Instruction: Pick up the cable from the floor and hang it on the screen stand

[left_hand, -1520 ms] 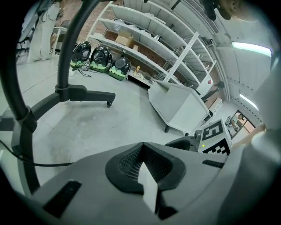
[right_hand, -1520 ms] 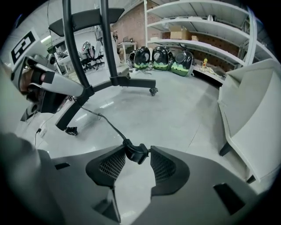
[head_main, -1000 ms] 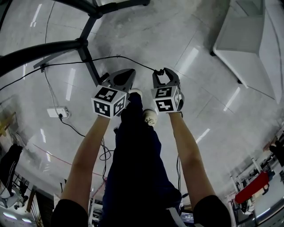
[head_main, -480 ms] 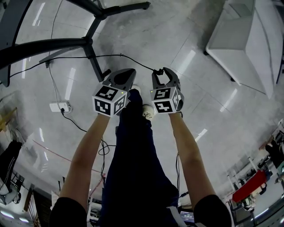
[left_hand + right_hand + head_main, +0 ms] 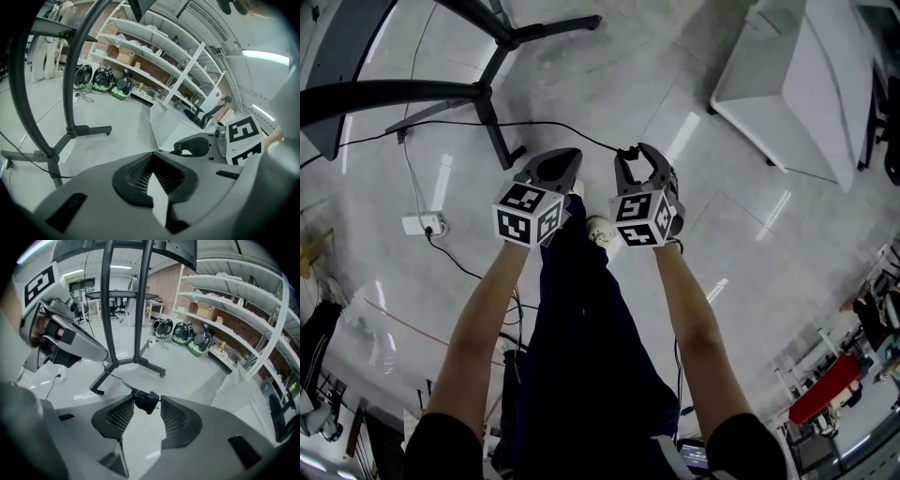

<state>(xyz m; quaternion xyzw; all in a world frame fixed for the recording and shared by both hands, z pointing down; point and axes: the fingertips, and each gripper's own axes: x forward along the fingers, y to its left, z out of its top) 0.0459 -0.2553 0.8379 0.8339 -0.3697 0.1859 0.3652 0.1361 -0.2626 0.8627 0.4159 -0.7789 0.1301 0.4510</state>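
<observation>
The black cable (image 5: 534,123) runs over the grey floor from the screen stand's base to its black plug (image 5: 145,400). My right gripper (image 5: 143,401) is shut on that plug, which sits between the ribbed pads with the cable (image 5: 112,377) trailing left. In the head view the right gripper (image 5: 630,153) holds the plug above the floor. Beside it my left gripper (image 5: 551,167) is shut with nothing in it, its jaws (image 5: 151,158) pressed together. The screen stand (image 5: 487,103) is black with spread legs, ahead and to the left, and its poles (image 5: 125,305) rise in front of the right gripper.
A white power strip (image 5: 425,225) with its own lead lies on the floor at the left. A white table (image 5: 797,94) stands at the upper right. Shelving (image 5: 234,301) with boxes lines the wall, with dark helmets (image 5: 183,336) below it.
Both grippers have drifted slightly left and up in the head view, and the stand and white table have slid left. The right gripper still holds the plug.
</observation>
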